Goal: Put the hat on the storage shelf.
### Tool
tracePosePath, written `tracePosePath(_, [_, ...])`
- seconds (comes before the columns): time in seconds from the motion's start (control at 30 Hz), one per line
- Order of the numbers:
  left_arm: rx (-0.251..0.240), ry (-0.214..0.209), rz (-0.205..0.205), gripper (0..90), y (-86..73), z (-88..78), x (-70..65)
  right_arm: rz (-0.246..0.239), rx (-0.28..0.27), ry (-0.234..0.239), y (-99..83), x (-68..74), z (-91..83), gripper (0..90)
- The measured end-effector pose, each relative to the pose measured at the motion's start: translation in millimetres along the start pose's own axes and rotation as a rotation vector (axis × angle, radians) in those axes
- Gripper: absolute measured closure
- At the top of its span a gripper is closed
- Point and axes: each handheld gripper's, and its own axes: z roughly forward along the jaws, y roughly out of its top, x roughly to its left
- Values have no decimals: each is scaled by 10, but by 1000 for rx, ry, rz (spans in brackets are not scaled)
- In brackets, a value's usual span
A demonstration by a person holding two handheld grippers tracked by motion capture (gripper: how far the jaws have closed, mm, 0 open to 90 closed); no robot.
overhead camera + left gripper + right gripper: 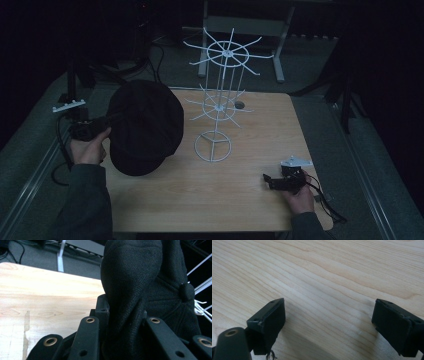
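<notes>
The left gripper (102, 123) has its jaws pinched on a fold at the edge of the black cap (145, 127), which hangs ahead of it just beside the white wire rack (218, 105). With so little cloth clamped, the cap could slip free or snag a prong and tip the rack. The right gripper (329, 325) rests wide apart and empty on the wooden surface (240, 200).

Pale wood bench (240, 200), bare grain. Grey carpeted floor (320, 65) beyond it; white metal frame legs (280, 50) behind.
</notes>
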Motion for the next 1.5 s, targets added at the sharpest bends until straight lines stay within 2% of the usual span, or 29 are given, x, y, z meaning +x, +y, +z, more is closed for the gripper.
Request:
tracePosePath(0.17, [-18,-19,7,753,20,-23,-21,0,0,0,0,0,0,116])
tracePosePath(0.23, [-40,-32,14,753,38,-42,-37,0,0,0,0,0,0,116])
tracePosePath(0.67, [-91,-111,36,751,111,-112,-74,0,0,0,0,0,0,115])
tracePosePath(0.87, [-105,-142,43,751,138,-111,-96,1,0,0,1,1,0,116])
tracePosePath(1.13, [-116,-160,53,750,177,-123,-121,0,-1,0,0,0,1,115])
tracePosePath(1.5, [-140,-214,55,750,246,-117,-150,-2,-1,0,1,-2,1,115])
